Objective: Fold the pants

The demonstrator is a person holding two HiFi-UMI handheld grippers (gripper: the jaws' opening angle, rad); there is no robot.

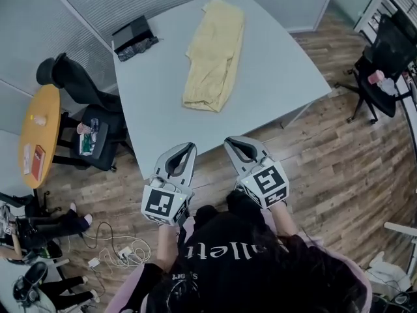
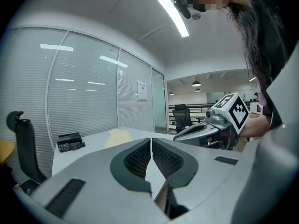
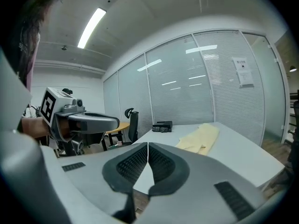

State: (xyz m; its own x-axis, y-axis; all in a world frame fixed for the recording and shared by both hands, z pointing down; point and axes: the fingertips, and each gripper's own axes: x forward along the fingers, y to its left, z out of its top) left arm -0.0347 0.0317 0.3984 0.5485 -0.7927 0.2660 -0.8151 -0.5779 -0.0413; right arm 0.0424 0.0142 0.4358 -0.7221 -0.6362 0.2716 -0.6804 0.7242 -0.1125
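Note:
Pale yellow pants (image 1: pixel 214 54) lie folded lengthwise on the light grey table (image 1: pixel 273 70), stretched from its far edge toward the middle; they also show as a low yellow heap in the left gripper view (image 2: pixel 117 137) and the right gripper view (image 3: pixel 200 138). My left gripper (image 1: pixel 189 147) and right gripper (image 1: pixel 229 141) hover side by side at the table's near edge, well short of the pants. Both are shut with nothing between the jaws. The jaw tips meet in the left gripper view (image 2: pixel 151 139) and the right gripper view (image 3: pixel 147 144).
A black pouch (image 1: pixel 135 39) lies at the table's far left corner. Black office chairs stand left (image 1: pixel 78 83) and right (image 1: pixel 384 51) of the table. A round orange table (image 1: pixel 38 132) sits far left. Cables and a power strip (image 1: pixel 120 252) lie on the wooden floor.

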